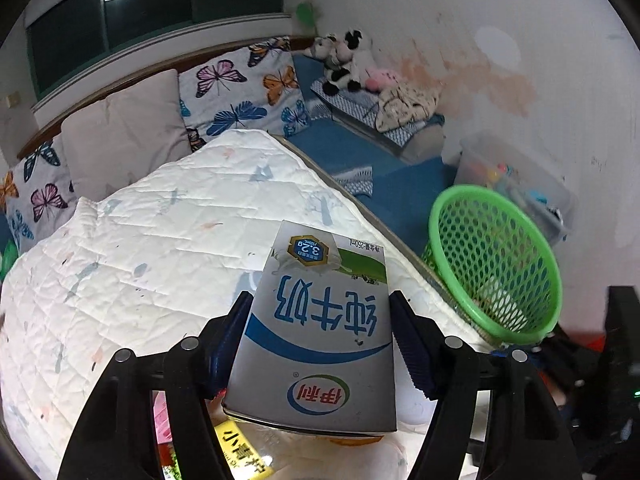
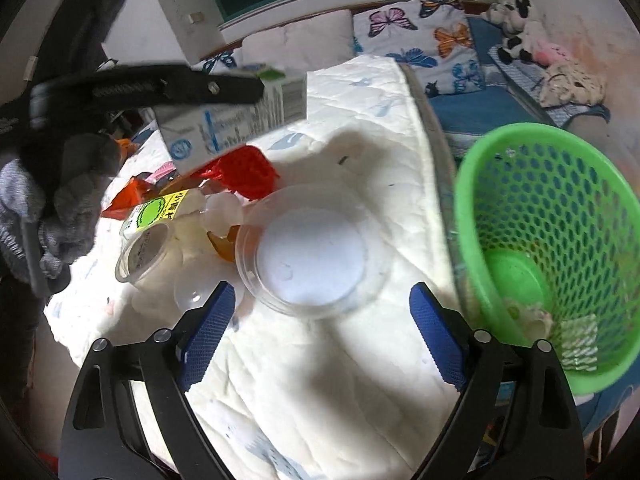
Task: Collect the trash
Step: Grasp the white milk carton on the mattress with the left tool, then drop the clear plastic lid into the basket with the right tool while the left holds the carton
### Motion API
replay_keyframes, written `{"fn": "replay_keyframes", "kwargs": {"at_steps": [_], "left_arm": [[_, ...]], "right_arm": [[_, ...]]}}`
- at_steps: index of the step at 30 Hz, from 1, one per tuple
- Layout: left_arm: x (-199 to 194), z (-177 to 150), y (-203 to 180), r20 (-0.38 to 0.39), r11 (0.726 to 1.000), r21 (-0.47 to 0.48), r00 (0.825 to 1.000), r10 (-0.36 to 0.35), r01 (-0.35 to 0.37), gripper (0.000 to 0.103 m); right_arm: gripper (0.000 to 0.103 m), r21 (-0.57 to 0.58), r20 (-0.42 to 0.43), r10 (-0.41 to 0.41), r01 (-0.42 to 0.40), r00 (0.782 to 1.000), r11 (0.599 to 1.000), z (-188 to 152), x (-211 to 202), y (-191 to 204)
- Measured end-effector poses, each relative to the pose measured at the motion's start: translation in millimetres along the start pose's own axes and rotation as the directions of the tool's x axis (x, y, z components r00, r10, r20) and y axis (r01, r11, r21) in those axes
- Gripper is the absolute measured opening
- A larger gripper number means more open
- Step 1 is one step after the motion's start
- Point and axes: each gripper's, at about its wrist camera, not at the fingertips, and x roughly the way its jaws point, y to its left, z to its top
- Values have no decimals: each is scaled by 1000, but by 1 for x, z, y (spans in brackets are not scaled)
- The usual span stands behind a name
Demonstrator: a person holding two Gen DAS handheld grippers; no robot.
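My left gripper (image 1: 320,320) is shut on a white and blue milk carton (image 1: 320,328), held above the white quilted table cover (image 1: 160,240); the carton also shows in the right wrist view (image 2: 236,120), with the left gripper's black arm over it. My right gripper (image 2: 320,312) is open and empty, just above a clear plastic bowl (image 2: 312,252). A green mesh basket (image 2: 552,240) stands to the right of the table and holds a few scraps; it also shows in the left wrist view (image 1: 492,264).
More trash lies left of the bowl: a clear cup with a yellow-green label (image 2: 148,240), red wrappers (image 2: 244,172), an orange packet (image 2: 128,196). Butterfly pillows (image 1: 240,92), plush toys (image 1: 340,60) and a clear storage box (image 1: 516,180) lie behind on the blue floor.
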Motion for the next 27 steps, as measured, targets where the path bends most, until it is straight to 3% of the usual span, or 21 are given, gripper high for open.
{"fn": "replay_keyframes", "kwargs": {"at_steps": [15, 27], "left_arm": [[-19, -6, 14, 32, 999, -31, 999, -8, 9, 66], [-20, -4, 8, 33, 999, -38, 999, -25, 27, 66]], "right_arm": [[91, -7, -53, 11, -11, 999, 1000, 10, 37, 2], [89, 9, 2, 15, -15, 1000, 1000, 10, 12, -3]]}}
